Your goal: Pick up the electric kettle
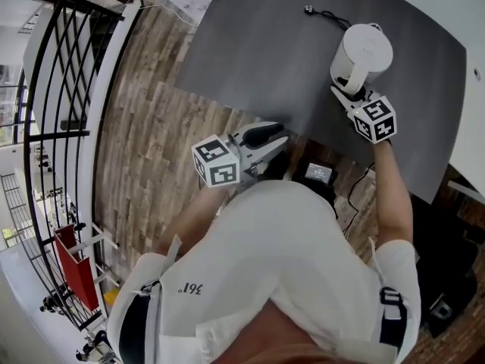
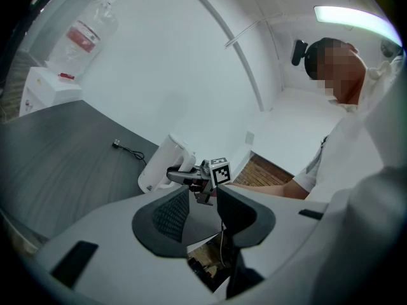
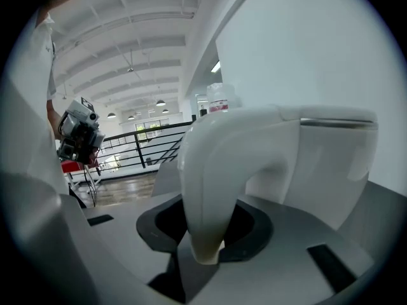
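Gripped by right tool: handle of electric kettle, ready for lift off bench; left tool held aside, jaws parted, empty

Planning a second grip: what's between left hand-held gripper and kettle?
Head view: only bare grey table between left hand-held gripper and kettle. The right hand-held gripper is closed on the handle, beside that stretch.

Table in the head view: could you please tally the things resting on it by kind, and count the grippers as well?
kettle: 1
cable: 1
grippers: 2, the left gripper and the right gripper
Total: 4
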A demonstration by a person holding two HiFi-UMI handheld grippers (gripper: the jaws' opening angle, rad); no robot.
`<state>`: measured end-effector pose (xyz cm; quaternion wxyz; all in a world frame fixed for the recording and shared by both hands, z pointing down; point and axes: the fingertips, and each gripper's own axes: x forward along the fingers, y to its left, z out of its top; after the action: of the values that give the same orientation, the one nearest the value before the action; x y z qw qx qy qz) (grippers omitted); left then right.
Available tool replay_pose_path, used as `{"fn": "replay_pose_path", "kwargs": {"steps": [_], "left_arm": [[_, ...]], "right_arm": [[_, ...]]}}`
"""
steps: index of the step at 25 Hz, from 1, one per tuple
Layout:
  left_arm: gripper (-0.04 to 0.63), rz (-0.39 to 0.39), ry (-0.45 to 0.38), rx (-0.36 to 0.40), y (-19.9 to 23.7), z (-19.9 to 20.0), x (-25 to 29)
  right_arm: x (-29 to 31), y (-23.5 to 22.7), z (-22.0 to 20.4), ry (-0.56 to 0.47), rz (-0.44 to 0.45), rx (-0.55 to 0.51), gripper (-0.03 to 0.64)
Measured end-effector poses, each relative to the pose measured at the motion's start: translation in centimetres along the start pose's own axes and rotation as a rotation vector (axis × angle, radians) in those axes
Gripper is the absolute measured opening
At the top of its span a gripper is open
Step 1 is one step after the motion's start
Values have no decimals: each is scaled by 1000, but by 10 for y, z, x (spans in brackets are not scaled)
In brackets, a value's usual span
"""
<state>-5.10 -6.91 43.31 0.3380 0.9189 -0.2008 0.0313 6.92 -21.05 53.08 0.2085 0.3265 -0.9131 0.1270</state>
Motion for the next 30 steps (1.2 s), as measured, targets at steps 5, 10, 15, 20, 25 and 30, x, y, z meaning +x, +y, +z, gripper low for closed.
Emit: {"fn": "replay_pose_path", "kwargs": {"steps": [5,10,15,20,25,30], "left_arm": [[118,-3,-2,0,-2,-2,-2],[118,0,0,2,-5,-2,0],[118,6,-5,15,-8,0,0],[118,15,3,56,-9,2,4],[118,12,4,90,-4,9,12],[118,3,20,117,3,15,25]], "right_arm": [[3,2,0,15,-11,-37,114],[3,2,1,19,-18,-54,112],[2,2,1,23,-20,-54,112],[1,2,1,25,-22,-53,112],[1,3,1,27,-22,-56,112],[0,6,1,25,-22,-56,112]]}}
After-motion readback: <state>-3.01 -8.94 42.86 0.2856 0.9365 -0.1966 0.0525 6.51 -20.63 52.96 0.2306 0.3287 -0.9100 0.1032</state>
